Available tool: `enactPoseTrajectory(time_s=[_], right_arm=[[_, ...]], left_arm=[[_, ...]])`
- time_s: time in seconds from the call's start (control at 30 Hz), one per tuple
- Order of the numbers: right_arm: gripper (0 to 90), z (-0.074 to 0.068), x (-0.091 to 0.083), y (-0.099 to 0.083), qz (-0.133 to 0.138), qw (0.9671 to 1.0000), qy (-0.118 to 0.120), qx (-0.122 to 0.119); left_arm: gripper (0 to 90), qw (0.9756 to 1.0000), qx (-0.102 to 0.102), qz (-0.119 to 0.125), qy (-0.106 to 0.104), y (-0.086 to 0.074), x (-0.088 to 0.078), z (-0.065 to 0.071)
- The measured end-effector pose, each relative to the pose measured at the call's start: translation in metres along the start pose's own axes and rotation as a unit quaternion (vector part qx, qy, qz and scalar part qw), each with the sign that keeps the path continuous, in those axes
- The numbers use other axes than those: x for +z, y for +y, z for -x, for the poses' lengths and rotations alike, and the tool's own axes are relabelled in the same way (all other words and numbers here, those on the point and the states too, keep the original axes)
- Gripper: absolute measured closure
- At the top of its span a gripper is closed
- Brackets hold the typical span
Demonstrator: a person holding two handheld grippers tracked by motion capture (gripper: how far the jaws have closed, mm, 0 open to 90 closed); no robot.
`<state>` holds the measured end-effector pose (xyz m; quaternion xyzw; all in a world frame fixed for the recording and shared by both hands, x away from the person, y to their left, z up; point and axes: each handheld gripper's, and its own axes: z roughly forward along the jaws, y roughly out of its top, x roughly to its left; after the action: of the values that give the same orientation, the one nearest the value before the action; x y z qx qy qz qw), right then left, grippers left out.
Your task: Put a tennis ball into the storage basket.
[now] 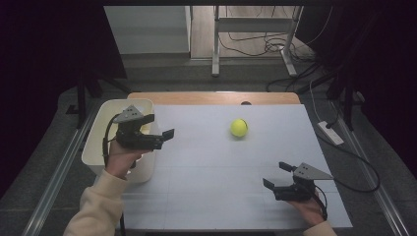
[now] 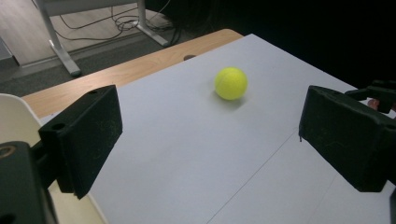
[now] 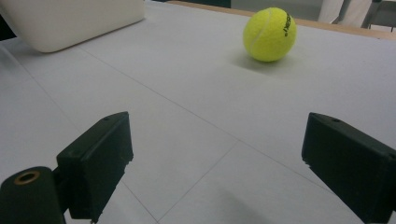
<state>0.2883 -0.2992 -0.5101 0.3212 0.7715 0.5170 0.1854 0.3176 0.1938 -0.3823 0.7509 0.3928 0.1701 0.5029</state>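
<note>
The left gripper [image 1: 160,133] hung over the rim of the white tub [image 1: 98,129], its two blocky black jaws standing wide apart with nothing between them. In the left gripper view the pads [image 2: 91,135] looked matte and rubbery, flecked with fine pale scratches, each a squared slab with a small round hole near its top edge. A grey three-cornered plate sat on the gripper's back, and a black cable looped down past the person's hand and cream knitted sleeve [image 1: 98,209].

The right gripper [image 1: 277,175] rested low near the front right of the table, its jaws likewise spread with bare surface between them. Its pads [image 3: 100,161] showed the same dull black finish and boxy shape.

The tennis ball [image 1: 239,128] lay on the table towards the far side, well apart from both grippers and free of any contact. It was round, bright yellow-green and fuzzy, with a pale curved seam and dark lettering visible in the right gripper view, and it cast a soft shadow beneath itself.

The table [image 1: 206,177] carried a smooth, pale grey sheet crossed by thin straight lines, with a strip of light wood exposed along its far edge. The tub, at the table's left edge, was smooth plastic with rounded corners.
</note>
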Motion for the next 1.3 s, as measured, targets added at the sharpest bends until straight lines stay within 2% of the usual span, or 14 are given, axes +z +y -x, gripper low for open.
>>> enactPoseTrajectory(time_s=[0.6,0.8,1.3], right_arm=[[8.7,0.0,-0.001,-0.001,-0.003,1.0,0.001,-0.003],[8.8,-0.002,-0.003,0.0,0.003,1.0,0.004,-0.004],[8.8,-0.001,0.001,0.002,0.002,1.0,0.004,-0.001]], left_arm=[[6.0,0.9997,0.006,-0.021,-0.013,0.005,0.025,0.013],[5.9,0.9994,0.015,-0.026,-0.019,0.006,0.033,0.022],[5.8,0.9983,0.026,-0.044,-0.028,0.008,0.057,0.029]])
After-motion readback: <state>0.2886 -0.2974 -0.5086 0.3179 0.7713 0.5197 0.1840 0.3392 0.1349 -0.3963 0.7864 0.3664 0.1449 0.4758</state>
